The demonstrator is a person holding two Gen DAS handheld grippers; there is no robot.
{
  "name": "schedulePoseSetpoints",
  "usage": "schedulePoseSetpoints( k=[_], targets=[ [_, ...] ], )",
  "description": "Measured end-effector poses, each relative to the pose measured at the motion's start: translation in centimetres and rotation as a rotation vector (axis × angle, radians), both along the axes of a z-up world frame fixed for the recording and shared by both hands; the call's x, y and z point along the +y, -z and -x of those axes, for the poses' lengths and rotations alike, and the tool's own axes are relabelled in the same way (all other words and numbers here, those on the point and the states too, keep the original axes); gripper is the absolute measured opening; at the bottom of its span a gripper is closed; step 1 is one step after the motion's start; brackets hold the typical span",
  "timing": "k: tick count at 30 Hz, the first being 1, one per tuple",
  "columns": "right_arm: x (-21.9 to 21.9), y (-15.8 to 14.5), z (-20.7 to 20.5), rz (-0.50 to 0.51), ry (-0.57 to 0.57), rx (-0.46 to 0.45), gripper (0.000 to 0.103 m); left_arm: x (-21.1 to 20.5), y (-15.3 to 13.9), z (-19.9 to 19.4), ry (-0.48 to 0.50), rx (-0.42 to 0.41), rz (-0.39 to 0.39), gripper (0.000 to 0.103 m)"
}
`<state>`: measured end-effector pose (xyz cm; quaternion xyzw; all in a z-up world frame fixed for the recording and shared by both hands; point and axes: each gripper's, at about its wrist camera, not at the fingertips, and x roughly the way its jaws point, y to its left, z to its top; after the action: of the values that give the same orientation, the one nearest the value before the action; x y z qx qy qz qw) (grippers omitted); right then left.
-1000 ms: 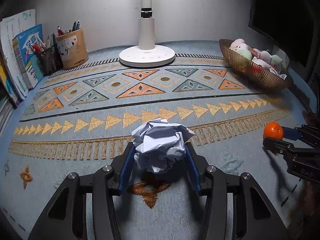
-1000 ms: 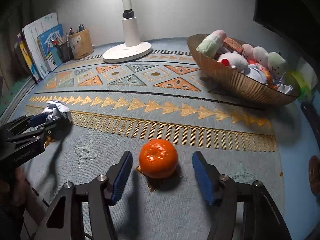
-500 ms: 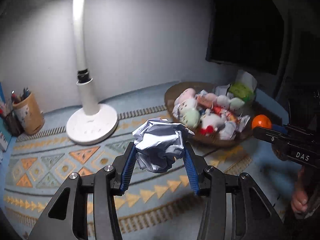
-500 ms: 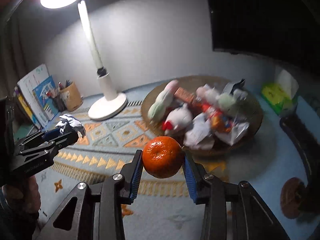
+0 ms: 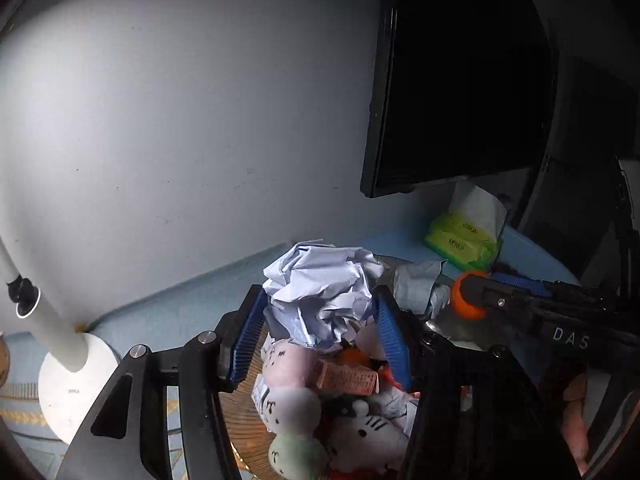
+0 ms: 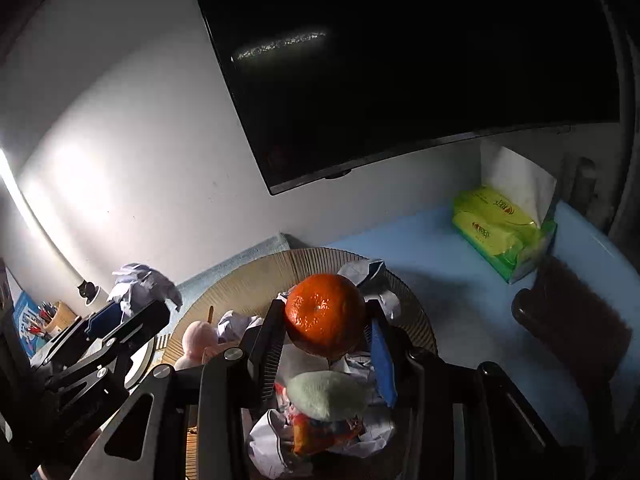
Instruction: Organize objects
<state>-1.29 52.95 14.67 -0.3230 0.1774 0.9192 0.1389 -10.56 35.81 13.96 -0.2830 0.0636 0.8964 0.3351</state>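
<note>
Hovering over the ribbed golden woven basket (image 6: 256, 284) of plush toys, both jaws have just been opening — the left gripper (image 5: 320, 336) loosening around a light, crushable crumpled white paper ball (image 5: 324, 292), the right gripper (image 6: 326, 344) around a firm, smooth-skinned round orange tangerine (image 6: 324, 314), best pinched across its middle.

A pale grey wall (image 5: 180, 120) fills the back, lit brightest at its left side and dim toward the corners. A dark monitor (image 6: 400, 60) hangs in front of it, showing one faint streak of reflected light. Below lies a light blue desk (image 6: 440, 248), with a patterned mat (image 5: 16, 396) at the left. A white lamp (image 5: 68, 384) stands on the mat beside the wall.
</note>
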Motion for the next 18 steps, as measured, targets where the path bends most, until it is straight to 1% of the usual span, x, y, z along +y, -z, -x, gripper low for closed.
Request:
schedulePoseSetpoints(
  k=[1,2,3,5,7,10,13,15,18],
  targets=[
    [0.0,0.1,0.1,0.000,0.001,-0.003,0.053,0.0,0.1,0.1,0.001,-0.017,-0.002,0.078],
    [0.0,0.1,-0.2,-0.004,0.001,0.006,0.061,-0.3,0.3,0.1,-0.003,-0.027,-0.016,0.082],
    [-0.1,0.0,-0.6,-0.013,0.006,0.013,0.065,-0.8,0.4,-0.2,-0.010,-0.024,-0.027,0.083],
    [-0.7,-0.3,-1.5,-0.028,-0.001,0.019,0.065,-1.9,0.6,-0.9,-0.026,-0.025,-0.019,0.083],
    [-1.2,-0.6,-2.6,-0.031,-0.011,0.025,0.065,-3.2,0.8,-1.4,-0.047,-0.044,-0.015,0.083],
    [-2.6,-0.9,-4.4,-0.004,-0.038,0.023,0.066,-5.7,0.6,-3.0,-0.068,-0.061,-0.016,0.083],
    [-4.7,-1.4,-6.5,0.023,-0.075,0.025,0.066,-8.9,-0.3,-5.3,-0.113,-0.036,-0.007,0.083],
    [-6.5,-1.9,-7.7,0.016,-0.096,0.010,0.066,-12.0,-1.2,-7.3,-0.142,-0.018,-0.017,0.083],
    [-9.8,-2.7,-9.7,-0.010,-0.137,0.003,0.066,-16.0,-2.5,-10.4,-0.157,0.010,-0.044,0.083]
  ],
)
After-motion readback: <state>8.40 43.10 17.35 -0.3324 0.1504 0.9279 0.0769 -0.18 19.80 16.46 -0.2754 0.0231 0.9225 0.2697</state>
